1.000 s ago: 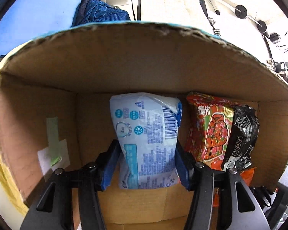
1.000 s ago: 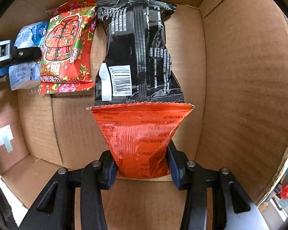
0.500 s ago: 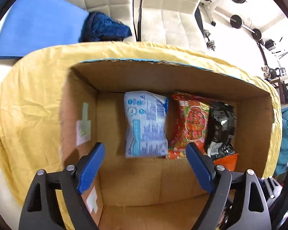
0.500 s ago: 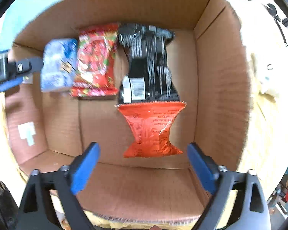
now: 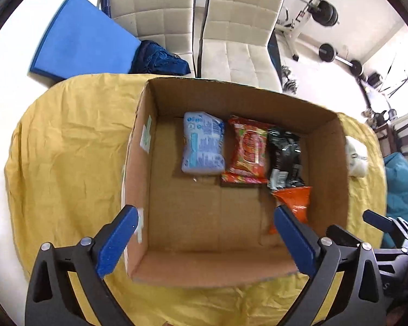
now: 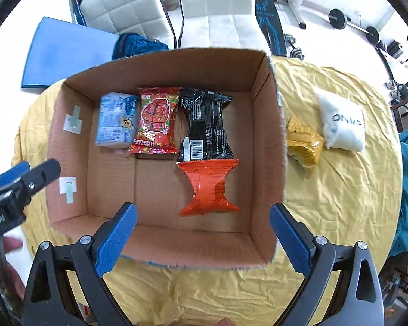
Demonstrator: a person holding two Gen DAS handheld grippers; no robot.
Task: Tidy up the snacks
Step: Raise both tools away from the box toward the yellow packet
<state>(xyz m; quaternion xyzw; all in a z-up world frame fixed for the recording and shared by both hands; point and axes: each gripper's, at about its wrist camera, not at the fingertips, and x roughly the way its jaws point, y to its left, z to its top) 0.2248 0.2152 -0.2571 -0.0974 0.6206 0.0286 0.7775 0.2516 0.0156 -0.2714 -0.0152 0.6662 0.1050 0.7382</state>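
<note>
Above the box, both grippers agape.

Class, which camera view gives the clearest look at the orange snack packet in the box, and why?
The right wrist view: the orange snack packet lies fully visible on the cardboard box floor. In the left wrist view it is partly hidden behind a pad of the left hand-held gripper.

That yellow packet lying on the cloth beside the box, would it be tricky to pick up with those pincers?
The yellow packet looks crinkly and glossy, so it may slip a little. It seems puffy and soft, so it would likely squash rather than stay stiff. It lies flat on the yellow cloth, so it probably won't roll.
</note>
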